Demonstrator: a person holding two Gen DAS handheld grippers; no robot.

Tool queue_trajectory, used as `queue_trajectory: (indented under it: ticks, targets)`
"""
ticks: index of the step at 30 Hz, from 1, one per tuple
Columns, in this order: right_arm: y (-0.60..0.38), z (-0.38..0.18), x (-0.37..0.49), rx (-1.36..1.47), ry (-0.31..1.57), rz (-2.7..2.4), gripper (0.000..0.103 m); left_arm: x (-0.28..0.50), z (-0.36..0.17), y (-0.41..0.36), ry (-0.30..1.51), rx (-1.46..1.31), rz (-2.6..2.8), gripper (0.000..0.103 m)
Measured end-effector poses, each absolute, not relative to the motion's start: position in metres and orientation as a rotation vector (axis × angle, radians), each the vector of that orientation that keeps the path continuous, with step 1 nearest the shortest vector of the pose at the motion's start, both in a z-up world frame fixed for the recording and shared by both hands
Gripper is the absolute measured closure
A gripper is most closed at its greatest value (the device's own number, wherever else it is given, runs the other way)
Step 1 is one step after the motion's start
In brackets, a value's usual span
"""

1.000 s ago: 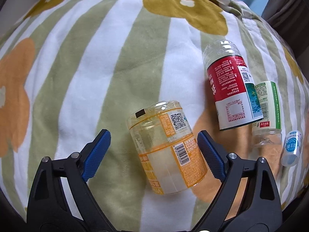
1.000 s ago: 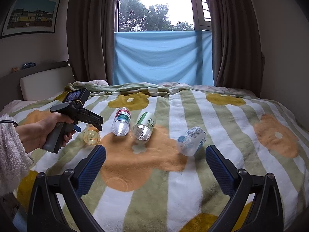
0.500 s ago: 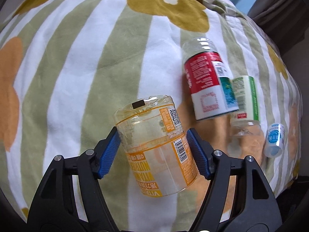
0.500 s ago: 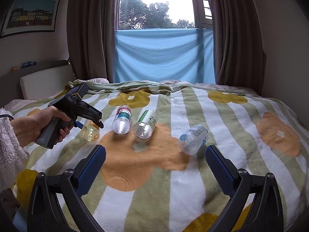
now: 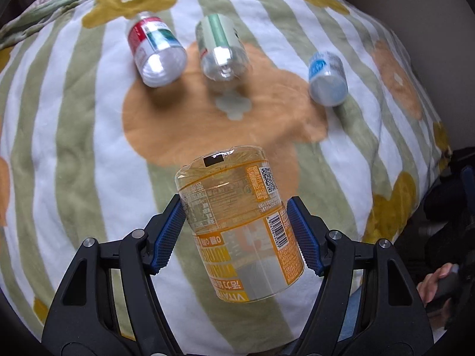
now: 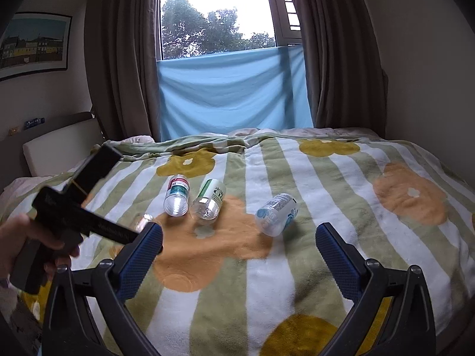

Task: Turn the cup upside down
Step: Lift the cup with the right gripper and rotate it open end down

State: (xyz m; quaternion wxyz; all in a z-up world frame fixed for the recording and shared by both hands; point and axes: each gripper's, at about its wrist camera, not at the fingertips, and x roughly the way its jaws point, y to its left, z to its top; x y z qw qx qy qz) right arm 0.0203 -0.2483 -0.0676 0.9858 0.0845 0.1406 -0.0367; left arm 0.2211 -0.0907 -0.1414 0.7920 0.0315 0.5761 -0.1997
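Note:
A clear plastic cup with an orange label (image 5: pixel 237 222) is clamped between the blue pads of my left gripper (image 5: pixel 236 233). It hangs above the striped blanket (image 5: pixel 74 148), its closed end pointing away from the camera. In the right wrist view only a clear sliver of the cup (image 6: pixel 144 222) shows past the left gripper's black body (image 6: pixel 83 222). My right gripper (image 6: pixel 237 255) is open and empty, low over the near part of the bed.
Three cut bottle cups lie on their sides on the blanket: a red-labelled one (image 5: pixel 156 52), a green-labelled one (image 5: pixel 221 47) and a blue-labelled one (image 5: pixel 326 78). They also show in the right wrist view (image 6: pixel 178 195) (image 6: pixel 209 203) (image 6: pixel 277 213). Curtains and a window (image 6: pixel 219 14) stand behind the bed.
My left gripper closed on the orange cup, lifted it off the blanket and swung toward the near side of the bed. The right gripper stayed almost still.

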Motion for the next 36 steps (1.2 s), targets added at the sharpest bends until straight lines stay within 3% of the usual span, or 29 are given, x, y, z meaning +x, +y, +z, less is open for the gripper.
queue_trajectory:
  ticks: [6, 12, 13, 15, 19, 27, 30, 36]
  targets:
    - [-0.253, -0.062, 0.005, 0.199, 0.266, -0.086, 0.000, 0.213, -0.186, -0.104, 1.323, 0.117, -0.398, 0.035]
    - [-0.250, -0.061, 0.003, 0.191, 0.278, -0.069, 0.000, 0.204, -0.186, -0.105, 1.285, 0.132, -0.396, 0.033]
    - [-0.249, -0.061, 0.003, 0.191, 0.279, -0.063, 0.000, 0.203, -0.185, -0.107, 1.278, 0.148, -0.386, 0.030]
    - [-0.247, -0.061, 0.002, 0.189, 0.280, -0.055, 0.000, 0.201, -0.183, -0.107, 1.258, 0.179, -0.364, 0.013]
    - [-0.243, -0.059, 0.005, 0.169, 0.301, -0.029, 0.000, 0.199, -0.174, -0.094, 1.223, 0.171, -0.357, 0.010]
    - [-0.255, -0.019, 0.046, 0.201, 0.470, 0.137, 0.000, 0.164, -0.122, -0.034, 1.001, 0.017, -0.330, 0.010]
    - [-0.252, -0.010, 0.071, 0.207, 0.531, 0.182, 0.000, 0.141, -0.104, -0.011, 0.873, -0.015, -0.304, 0.000]
    - [-0.231, -0.040, 0.145, 0.284, 0.880, 0.288, 0.000, 0.112, -0.091, 0.019, 0.756, 0.003, -0.279, 0.000]
